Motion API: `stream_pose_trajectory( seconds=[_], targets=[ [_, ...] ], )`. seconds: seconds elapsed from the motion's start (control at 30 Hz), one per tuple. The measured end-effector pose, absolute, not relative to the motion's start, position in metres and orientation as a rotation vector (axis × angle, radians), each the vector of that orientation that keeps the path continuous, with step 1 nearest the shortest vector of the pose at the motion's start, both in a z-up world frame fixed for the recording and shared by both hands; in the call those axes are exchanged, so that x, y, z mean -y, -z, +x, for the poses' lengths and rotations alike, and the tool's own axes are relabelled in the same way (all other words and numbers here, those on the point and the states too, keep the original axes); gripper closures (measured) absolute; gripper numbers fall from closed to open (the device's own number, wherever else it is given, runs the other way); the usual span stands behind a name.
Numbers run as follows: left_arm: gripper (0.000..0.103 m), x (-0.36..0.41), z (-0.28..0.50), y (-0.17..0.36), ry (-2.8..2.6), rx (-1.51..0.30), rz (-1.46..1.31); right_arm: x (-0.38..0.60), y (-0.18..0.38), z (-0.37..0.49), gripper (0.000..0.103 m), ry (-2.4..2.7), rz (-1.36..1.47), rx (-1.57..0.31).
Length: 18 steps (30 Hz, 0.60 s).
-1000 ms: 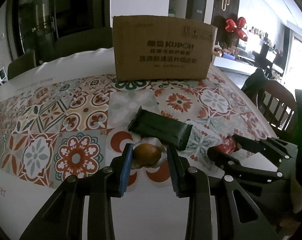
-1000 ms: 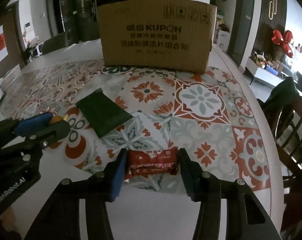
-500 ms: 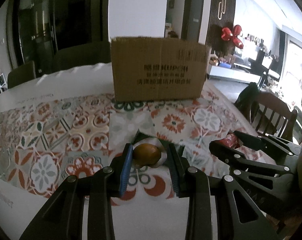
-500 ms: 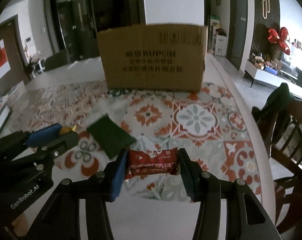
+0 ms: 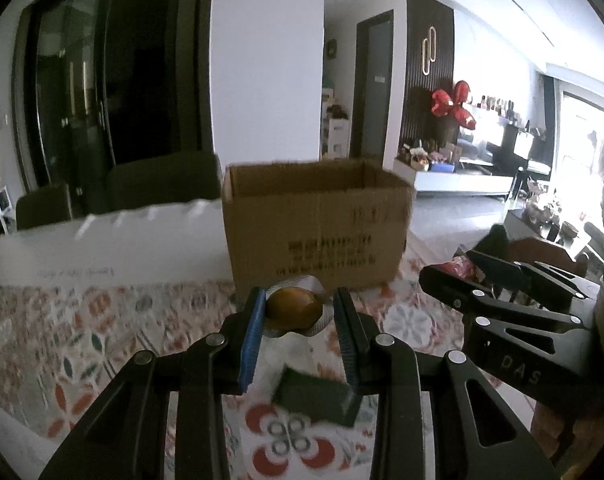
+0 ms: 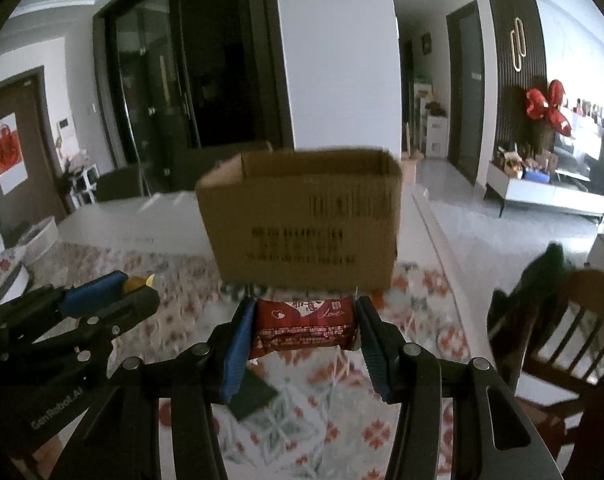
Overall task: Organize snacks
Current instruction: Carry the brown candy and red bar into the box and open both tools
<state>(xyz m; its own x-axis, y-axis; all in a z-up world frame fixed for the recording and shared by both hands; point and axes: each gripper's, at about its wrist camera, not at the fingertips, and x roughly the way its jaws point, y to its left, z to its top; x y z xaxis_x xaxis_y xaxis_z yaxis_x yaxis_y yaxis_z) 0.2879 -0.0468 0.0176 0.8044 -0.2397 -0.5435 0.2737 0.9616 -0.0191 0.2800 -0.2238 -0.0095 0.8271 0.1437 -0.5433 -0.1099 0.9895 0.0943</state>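
Patterned tablecloth below; left gripper jaws clamp golden snack, right gripper jaws clamp red packet, cardboard box ahead.

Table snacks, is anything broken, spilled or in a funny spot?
Nothing looks broken or spilled. One dark green packet lies alone on the patterned tablecloth, outside the open cardboard box. The left claw holds a round golden snack; the right claw holds a red packet.

Snacks riding up toward the open box

Bun and red pack are hanging pinched, aloft; dark pack is lying flat below.
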Motion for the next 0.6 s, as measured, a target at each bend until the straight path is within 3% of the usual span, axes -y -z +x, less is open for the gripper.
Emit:
stream_pose_trajectory(
  seconds=[0.6],
  targets=[
    [0.069, 0.058, 0.365, -0.073, 0.280, -0.469, 0.118, 0.232, -0.053, 0.359, 0.052, -0.144, 0.044, -0.468]
  ],
)
